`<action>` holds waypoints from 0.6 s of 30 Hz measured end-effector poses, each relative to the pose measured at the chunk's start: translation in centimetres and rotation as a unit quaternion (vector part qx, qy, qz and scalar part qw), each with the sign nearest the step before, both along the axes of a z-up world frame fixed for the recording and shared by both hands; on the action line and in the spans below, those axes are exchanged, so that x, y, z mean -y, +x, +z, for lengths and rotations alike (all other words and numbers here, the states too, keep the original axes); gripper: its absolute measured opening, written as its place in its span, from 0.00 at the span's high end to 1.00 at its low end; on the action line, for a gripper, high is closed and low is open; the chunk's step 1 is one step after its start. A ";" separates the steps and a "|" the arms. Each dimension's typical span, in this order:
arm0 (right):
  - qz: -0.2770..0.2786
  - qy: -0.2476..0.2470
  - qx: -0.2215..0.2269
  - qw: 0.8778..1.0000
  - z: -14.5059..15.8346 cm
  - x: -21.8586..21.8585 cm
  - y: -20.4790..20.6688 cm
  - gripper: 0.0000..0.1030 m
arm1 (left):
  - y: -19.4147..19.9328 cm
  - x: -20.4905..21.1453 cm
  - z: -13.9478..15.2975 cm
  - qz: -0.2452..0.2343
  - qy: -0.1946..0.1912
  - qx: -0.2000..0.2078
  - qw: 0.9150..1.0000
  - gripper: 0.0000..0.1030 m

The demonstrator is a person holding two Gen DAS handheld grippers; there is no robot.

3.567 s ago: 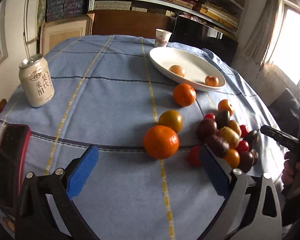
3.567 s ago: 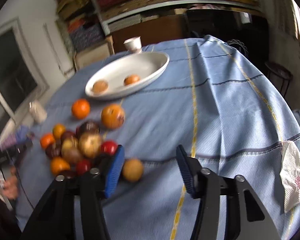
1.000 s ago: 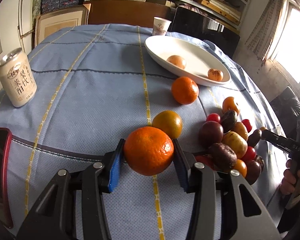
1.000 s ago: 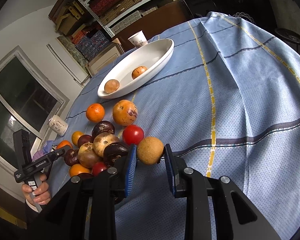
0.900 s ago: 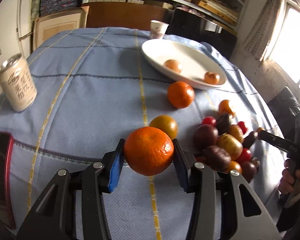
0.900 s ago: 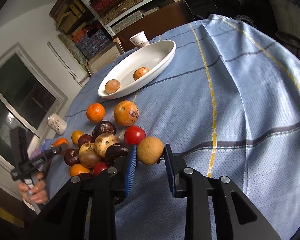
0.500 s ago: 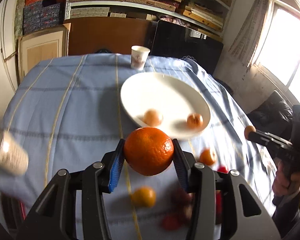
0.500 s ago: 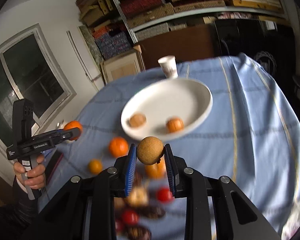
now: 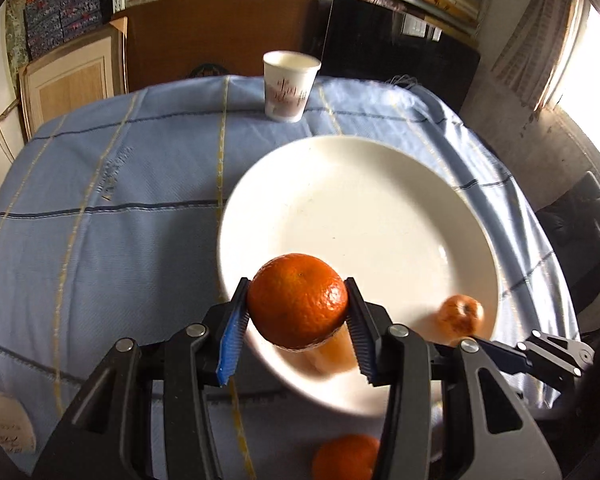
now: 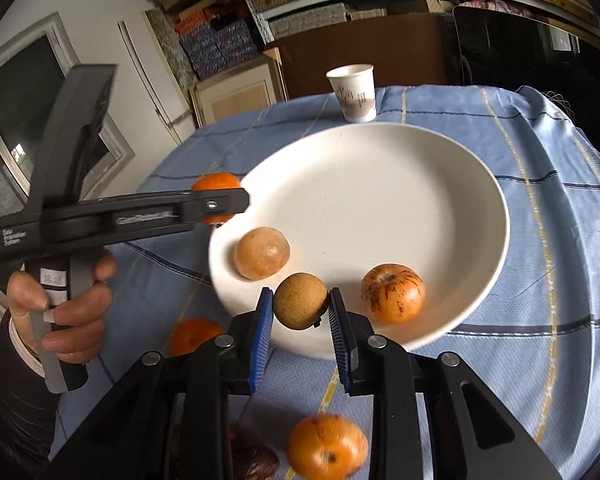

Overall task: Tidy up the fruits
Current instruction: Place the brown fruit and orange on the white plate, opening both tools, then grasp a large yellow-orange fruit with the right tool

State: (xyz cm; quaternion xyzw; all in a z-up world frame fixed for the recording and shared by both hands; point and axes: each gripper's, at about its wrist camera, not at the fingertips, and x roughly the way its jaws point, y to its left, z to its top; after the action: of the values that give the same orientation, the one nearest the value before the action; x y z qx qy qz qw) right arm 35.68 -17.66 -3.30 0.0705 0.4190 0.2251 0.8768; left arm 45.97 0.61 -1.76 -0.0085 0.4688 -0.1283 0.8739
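Above the near rim of the white plate point(image 9: 380, 216), the left claw point(image 9: 296, 320) pinches an orange point(image 9: 298, 306) while the right claw point(image 10: 300, 312) pinches a brown fruit point(image 10: 300, 306).

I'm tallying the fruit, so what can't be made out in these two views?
- Pale fruit, left wrist view: blurred, mostly behind the held orange.
- Dark fruit, right wrist view: cut by the bottom edge, behind the right gripper.
- Rest of the pile: outside both views.
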 end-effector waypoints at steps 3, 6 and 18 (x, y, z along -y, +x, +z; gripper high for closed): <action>0.004 -0.007 -0.003 1.000 -0.3 -0.5 0.4 0.72 | 1.0 0.2 -0.9 0.003 0.005 -0.009 1.000 0.56; 0.006 -0.011 -0.002 1.000 -0.3 -0.6 0.6 0.67 | 1.4 0.3 -1.3 0.005 0.006 -0.018 1.000 0.47; -0.053 0.027 0.039 0.997 2.2 4.5 -4.5 0.43 | -10.4 -3.3 4.8 0.047 -0.003 0.090 0.995 0.07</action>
State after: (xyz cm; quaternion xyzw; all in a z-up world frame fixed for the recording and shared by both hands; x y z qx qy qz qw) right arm 31.22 -22.19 -1.15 0.1069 0.3739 0.1920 0.9011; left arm 35.56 3.88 3.03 -0.0217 0.3865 -0.0889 0.9178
